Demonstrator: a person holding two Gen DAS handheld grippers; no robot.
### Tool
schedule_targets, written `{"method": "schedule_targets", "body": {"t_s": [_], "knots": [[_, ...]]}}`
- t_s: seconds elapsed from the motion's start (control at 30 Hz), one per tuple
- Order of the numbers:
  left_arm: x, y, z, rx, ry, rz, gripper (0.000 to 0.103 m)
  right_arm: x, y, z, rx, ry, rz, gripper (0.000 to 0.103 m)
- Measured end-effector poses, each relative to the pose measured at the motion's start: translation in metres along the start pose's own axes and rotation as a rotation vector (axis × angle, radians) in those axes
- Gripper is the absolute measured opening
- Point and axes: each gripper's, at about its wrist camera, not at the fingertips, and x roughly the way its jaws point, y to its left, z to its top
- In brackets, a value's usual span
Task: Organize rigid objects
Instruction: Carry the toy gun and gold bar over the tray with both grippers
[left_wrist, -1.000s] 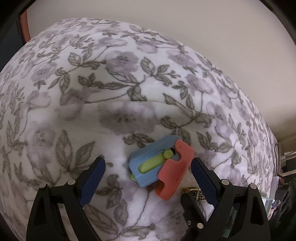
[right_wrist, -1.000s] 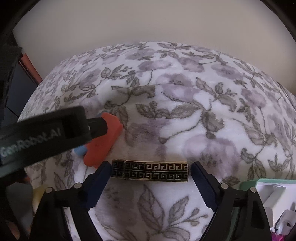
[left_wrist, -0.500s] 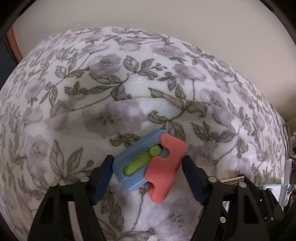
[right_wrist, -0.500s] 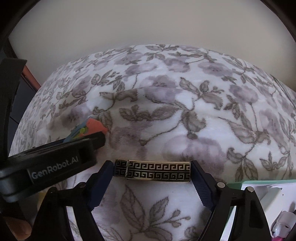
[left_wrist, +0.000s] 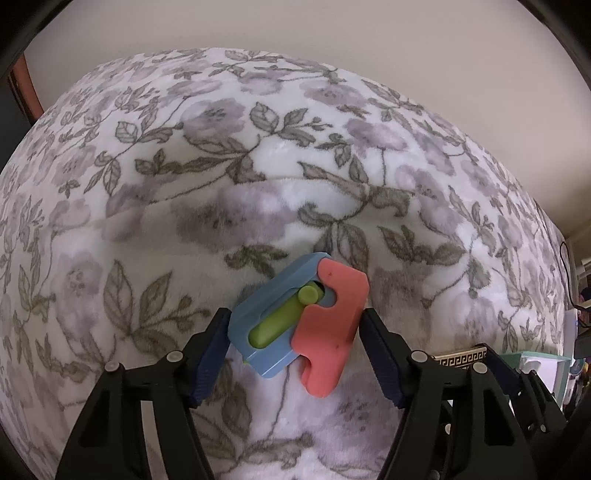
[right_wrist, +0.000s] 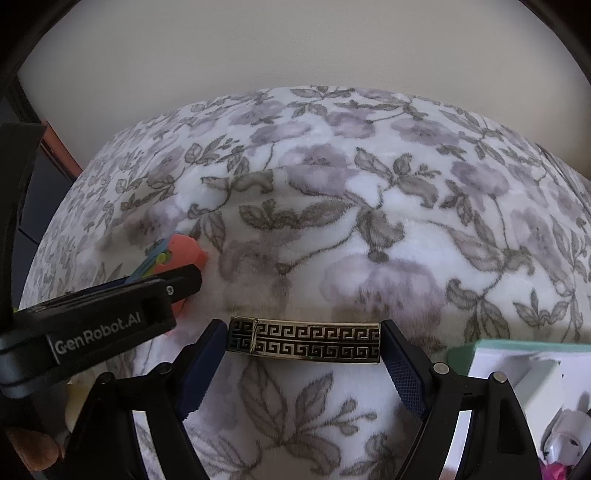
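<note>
A small toy (left_wrist: 325, 332), a blue block with a green peg and a salmon-red piece, lies on the floral blanket (left_wrist: 258, 184). My left gripper (left_wrist: 295, 317) is closing around it, and both blue pads touch its sides. In the right wrist view the same toy (right_wrist: 184, 253) peeks out behind the left gripper's black arm (right_wrist: 110, 314). A flat gold bar with a black key pattern (right_wrist: 306, 341) lies crosswise between the pads of my right gripper (right_wrist: 303, 326), which press on its two ends. The bar's end (left_wrist: 461, 360) also shows in the left wrist view.
A pale green and white box (right_wrist: 517, 354) with small items stands at the right edge of the blanket. A plain wall (right_wrist: 295, 55) rises behind the bed. Dark furniture (right_wrist: 33, 192) stands at the far left. A fingertip (right_wrist: 29, 450) shows at lower left.
The left gripper's jaws have drawn in from wide apart until the pads meet the toy. The right gripper's pads have closed slightly onto the ends of the patterned bar.
</note>
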Motion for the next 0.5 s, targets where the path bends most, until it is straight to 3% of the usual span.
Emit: {"method": "schedule_targets", "body": {"t_s": [0.5], "knots": [[-0.051,-0.016,-0.035,-0.019,-0.003,-0.026,0.071,-0.057,-0.003,-0.026,0.019,0.003,0.019,0.084]]}}
